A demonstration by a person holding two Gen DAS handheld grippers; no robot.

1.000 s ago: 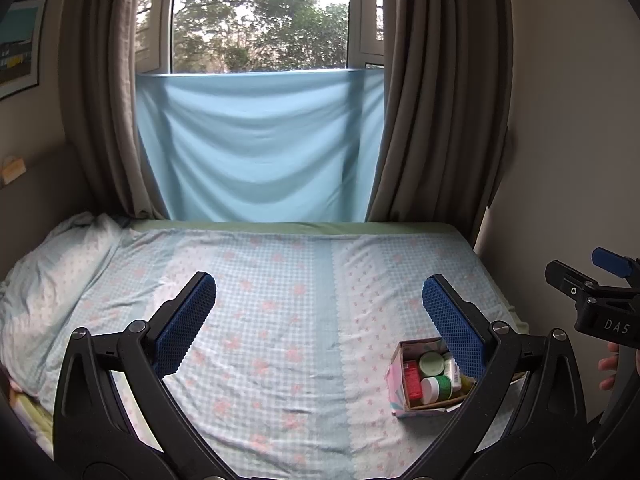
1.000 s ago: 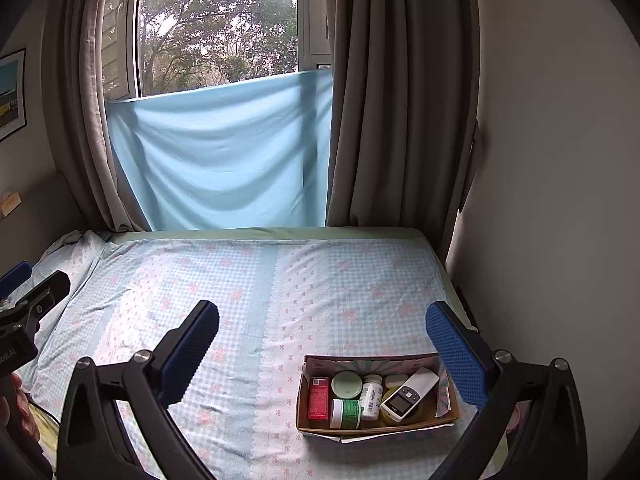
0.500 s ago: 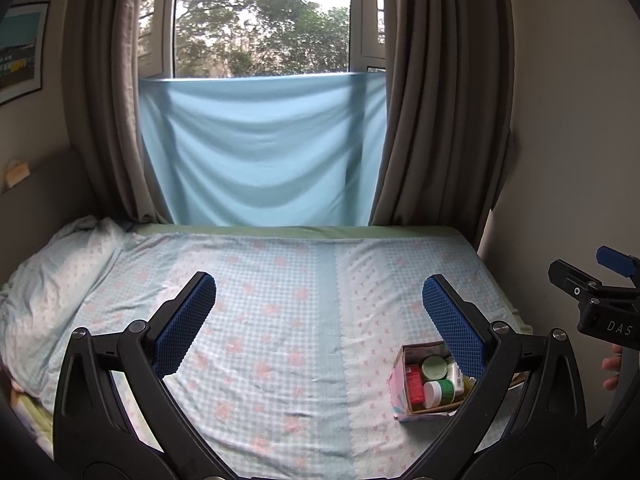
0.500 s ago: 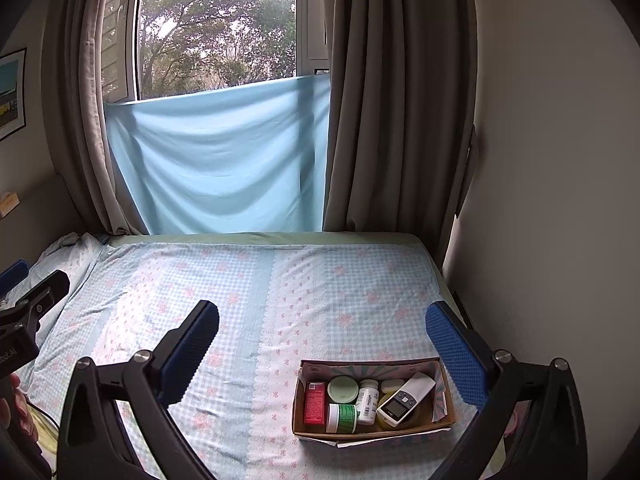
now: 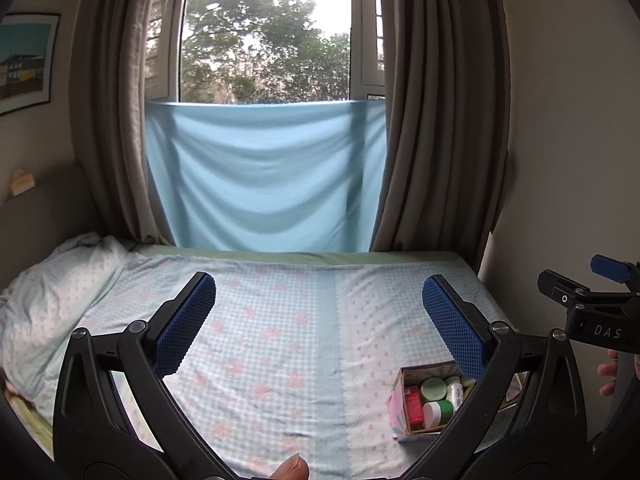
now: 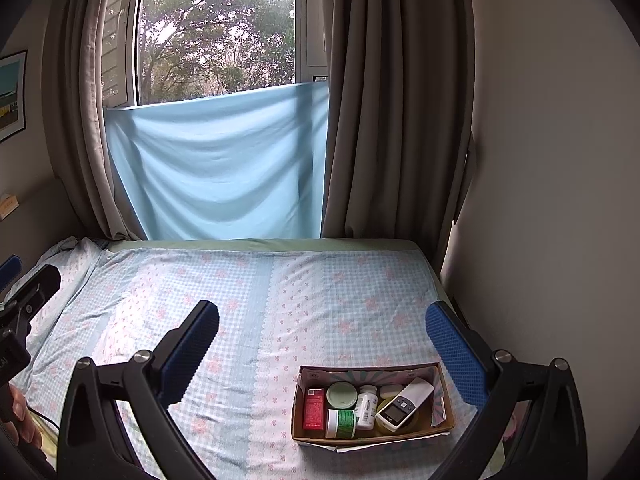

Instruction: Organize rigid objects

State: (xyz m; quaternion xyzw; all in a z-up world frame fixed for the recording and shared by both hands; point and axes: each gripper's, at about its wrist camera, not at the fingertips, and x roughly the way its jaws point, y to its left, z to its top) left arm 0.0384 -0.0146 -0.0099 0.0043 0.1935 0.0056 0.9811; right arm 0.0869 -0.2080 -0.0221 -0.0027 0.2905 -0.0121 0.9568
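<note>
- The left gripper (image 5: pixel 316 304) is hovering above the bed (image 5: pixel 280 332) with its jaws spread wide and nothing sitting between the blue pads (image 5: pixel 184 324).
- The right gripper (image 6: pixel 320 336) is likewise hanging over the bed with its jaws released and gripping nothing.
- A cardboard box (image 6: pixel 444 388) is sitting on the checked bedsheet near the bed's right edge, toward the near end; in the left wrist view the same box (image 5: pixel 398 400) is showing partly behind the left gripper's right finger.
- Inside the box, a red carton (image 6: pixel 314 408) is lying at the left end, with a round pale-green lid (image 6: pixel 342 395) just beside it.
- A green-labelled jar (image 6: pixel 341 424) is lying on its side in front of that lid, touching a white pill bottle (image 6: pixel 366 402).
- A white handheld device with a small screen (image 6: pixel 404 402) is leaning tilted across the box's right half, and a pale oval item (image 6: pixel 390 391) is peeking out behind it.
- A pillow (image 5: pixel 52 300) is lying at the bed's left side, well apart from the box.
- A light blue cloth (image 6: pixel 216 164) is hanging across the lower part of the window (image 6: pixel 216 28), between grey curtains (image 6: pixel 392 100).
</note>
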